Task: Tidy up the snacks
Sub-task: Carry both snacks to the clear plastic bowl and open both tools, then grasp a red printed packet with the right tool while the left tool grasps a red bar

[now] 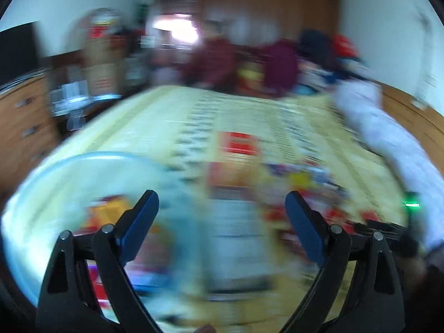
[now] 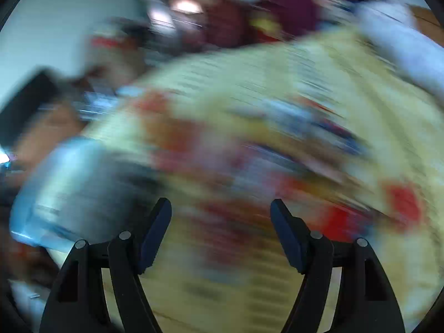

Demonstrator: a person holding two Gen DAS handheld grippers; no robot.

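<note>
Snacks between picks: both claws empty, both views heavily blurred.

Left claw (image 1: 222, 216) stands wide open over the bed (image 1: 155, 119), nothing between its jaws; right claw (image 2: 220, 222) is open too, also empty. Snack packets (image 1: 241, 144) lie scattered on the patterned cover; some sit in the clear round bowl (image 1: 55, 172) at left. Judgement: a transit step. Next move calls for steadying, choosing one loose packet, then closing on it.
</note>
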